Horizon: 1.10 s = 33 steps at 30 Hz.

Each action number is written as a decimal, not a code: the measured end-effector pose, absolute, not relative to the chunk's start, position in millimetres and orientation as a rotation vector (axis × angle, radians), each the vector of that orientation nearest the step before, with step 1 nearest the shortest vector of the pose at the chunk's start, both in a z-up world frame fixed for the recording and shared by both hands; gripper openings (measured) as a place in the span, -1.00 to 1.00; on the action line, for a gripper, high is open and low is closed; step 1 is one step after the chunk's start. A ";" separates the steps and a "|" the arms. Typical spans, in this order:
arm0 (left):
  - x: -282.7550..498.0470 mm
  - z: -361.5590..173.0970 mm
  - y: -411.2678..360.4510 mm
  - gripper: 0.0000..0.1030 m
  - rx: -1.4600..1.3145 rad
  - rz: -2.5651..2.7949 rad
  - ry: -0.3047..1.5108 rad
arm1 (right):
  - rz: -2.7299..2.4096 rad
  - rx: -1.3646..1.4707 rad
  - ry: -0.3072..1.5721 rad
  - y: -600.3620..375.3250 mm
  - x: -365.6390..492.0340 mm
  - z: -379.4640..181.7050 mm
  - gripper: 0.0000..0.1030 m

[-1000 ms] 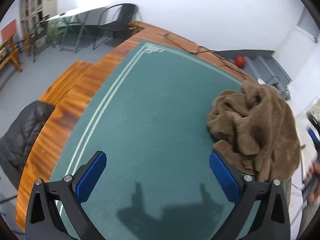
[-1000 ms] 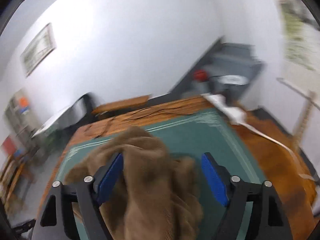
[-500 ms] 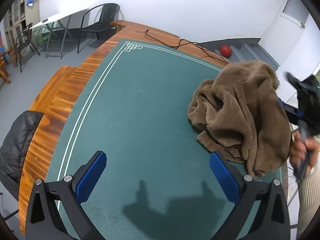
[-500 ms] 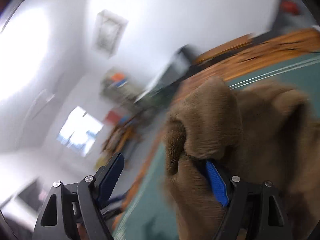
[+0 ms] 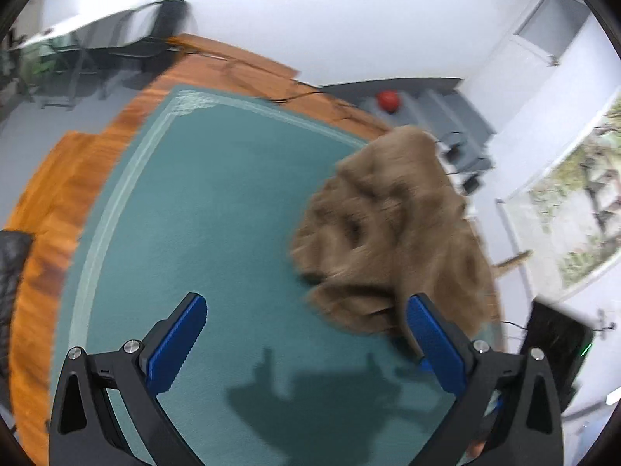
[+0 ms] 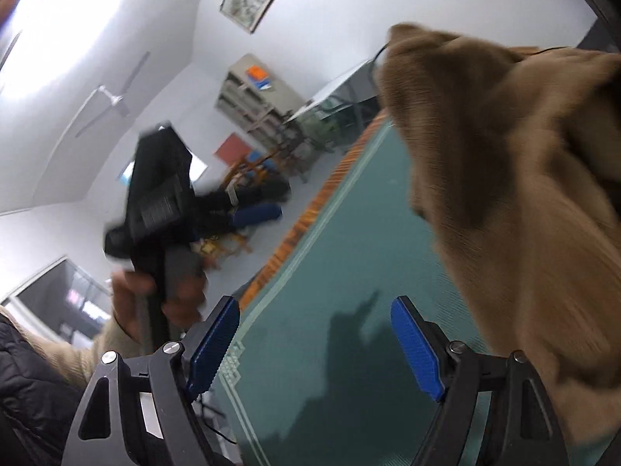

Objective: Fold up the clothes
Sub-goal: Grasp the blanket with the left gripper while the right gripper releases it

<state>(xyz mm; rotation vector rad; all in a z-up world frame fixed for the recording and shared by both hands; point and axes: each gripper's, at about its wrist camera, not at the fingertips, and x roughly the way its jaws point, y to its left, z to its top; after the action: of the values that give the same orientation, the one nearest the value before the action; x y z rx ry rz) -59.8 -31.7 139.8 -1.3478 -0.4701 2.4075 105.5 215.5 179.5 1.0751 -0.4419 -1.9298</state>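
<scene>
A brown fleece garment [image 5: 392, 229] lies bunched on the right part of the green table mat [image 5: 217, 209], blurred by motion. My left gripper [image 5: 306, 338] is open and empty above the mat, its right finger [image 5: 434, 341] close to the garment's near edge. My right gripper [image 6: 314, 345] is open with nothing between its pads; the garment [image 6: 516, 194] hangs just to the right of its right finger [image 6: 417, 349] and fills the right side of that view. The left gripper and the hand holding it [image 6: 159, 209] show in the right wrist view.
The mat lies on a wooden table with an orange-brown rim [image 5: 58, 202]. A black cable [image 5: 295, 95] runs along the far rim. A red ball [image 5: 388, 99] sits on grey steps beyond. Chairs and shelves [image 6: 256, 105] stand across the room.
My right gripper has swung off the garment; its pads, which had cloth between and around them, are now clear. The garment has dropped lower on the mat. The left gripper tilted slightly.
</scene>
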 end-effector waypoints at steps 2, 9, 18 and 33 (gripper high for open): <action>-72.9 148.5 -11.5 1.00 -1.315 2.356 -0.467 | -1.987 1.076 -0.451 228.0 113.7 177.7 0.60; -124.8 155.5 69.2 1.00 -1.324 2.296 -0.344 | -2.177 1.073 -0.516 268.0 144.2 178.8 0.60; -159.2 127.3 81.8 0.00 -1.445 2.289 -0.385 | -2.340 1.106 -0.519 301.0 180.9 168.9 0.60; -83.2 133.6 -79.9 -0.68 -1.353 2.428 -0.726 | -2.613 1.123 -0.485 343.1 139.0 178.2 0.60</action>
<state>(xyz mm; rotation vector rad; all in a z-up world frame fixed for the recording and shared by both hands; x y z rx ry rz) -83.2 -79.9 133.6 -1.3529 -0.7263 2.4275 139.0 343.1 178.2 1.1225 -0.4848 -2.6135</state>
